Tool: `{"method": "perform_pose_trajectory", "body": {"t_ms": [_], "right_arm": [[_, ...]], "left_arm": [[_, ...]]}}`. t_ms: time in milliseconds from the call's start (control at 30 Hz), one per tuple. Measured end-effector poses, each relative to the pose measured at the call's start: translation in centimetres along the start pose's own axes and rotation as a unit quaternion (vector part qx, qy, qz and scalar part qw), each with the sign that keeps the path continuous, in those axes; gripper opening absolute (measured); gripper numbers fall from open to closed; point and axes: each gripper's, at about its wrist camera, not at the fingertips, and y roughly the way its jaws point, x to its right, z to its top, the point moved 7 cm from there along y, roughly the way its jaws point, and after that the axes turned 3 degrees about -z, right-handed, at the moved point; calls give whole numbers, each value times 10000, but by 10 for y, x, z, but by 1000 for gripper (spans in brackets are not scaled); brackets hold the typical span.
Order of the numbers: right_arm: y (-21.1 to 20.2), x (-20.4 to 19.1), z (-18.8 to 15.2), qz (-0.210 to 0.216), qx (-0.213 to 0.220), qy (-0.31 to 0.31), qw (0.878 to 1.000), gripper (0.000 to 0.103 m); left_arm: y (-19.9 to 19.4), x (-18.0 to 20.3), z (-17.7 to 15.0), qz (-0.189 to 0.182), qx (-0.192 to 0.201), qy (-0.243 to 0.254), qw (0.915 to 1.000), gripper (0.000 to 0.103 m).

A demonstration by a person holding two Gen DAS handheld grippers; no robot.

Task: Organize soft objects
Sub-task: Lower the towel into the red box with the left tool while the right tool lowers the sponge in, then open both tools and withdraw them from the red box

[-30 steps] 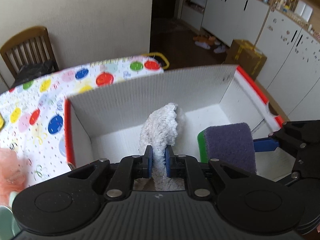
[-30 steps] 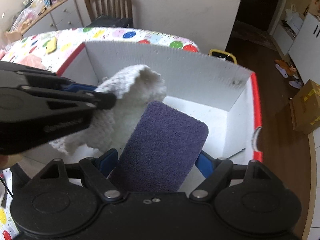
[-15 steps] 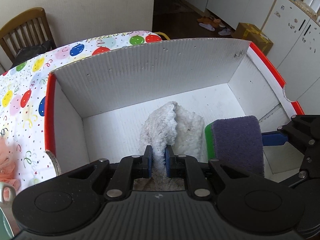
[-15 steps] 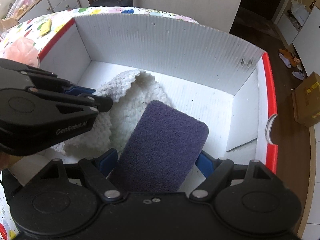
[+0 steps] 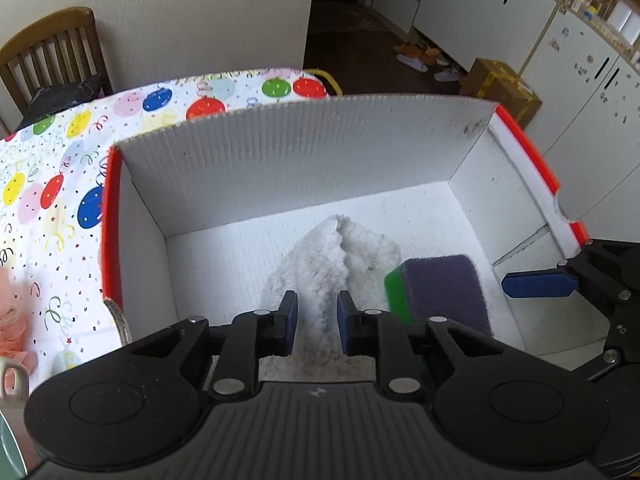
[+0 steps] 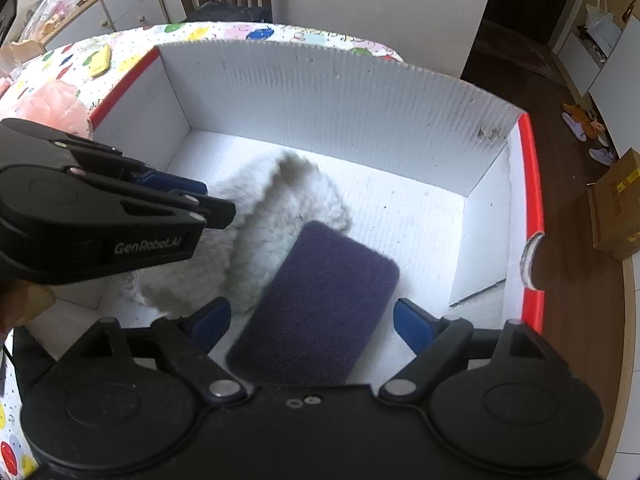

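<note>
1. The left gripper (image 5: 317, 322) has just been opening; its jaws stand narrowly apart, the fluffy white cloth (image 5: 320, 276) between them, lying on the box (image 5: 280, 160) floor.
2. The purple sponge (image 6: 316, 304) lies beside the cloth, touching it.
3. The right gripper (image 6: 312, 326) has been opening too; its jaws stand wide, clear of the sponge.

Inside the white corrugated box with red edges (image 5: 304, 168), the purple-and-green sponge (image 5: 440, 288) lies right of, touching, the fluffy white cloth (image 5: 320, 264).

Both wrist views look steeply down, close, into the same white box (image 5: 304, 160), from opposite sides.
</note>
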Motion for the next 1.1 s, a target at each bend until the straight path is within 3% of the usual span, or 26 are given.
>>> {"method": "perform_pose_trajectory", "body": {"t_ms": [100,267,333,367,400,800,1000,1100], "right_arm": [[-6,0,0,17,95,-6,10000,96],[-19,8,-2,20,249,203,9995,96],[-28,12,-2,28,346,293,9990,96],[-31,13,-1,25,397,334,9986,97],[-36,14,-1,33,456,370,9983,98],[-91,5,-9,80,1083,520,9927,103],[-118,-15,-16,200,1382,606,9884,103],[-134,-29,-20,251,1572,623,9853,103]], "left_arm": [[-9,2,1,-26,112,1,9999,24],[-31,4,0,-58,363,18,9993,31],[-41,5,-1,-61,465,23,9989,41],[-46,5,-1,-71,524,31,9986,54],[-52,5,-2,-88,582,46,9983,61],[-128,4,-21,-172,1208,89,9925,62],[-171,-1,-40,-292,1505,137,9881,70],[-194,-7,-49,-369,1681,120,9850,79]]}}
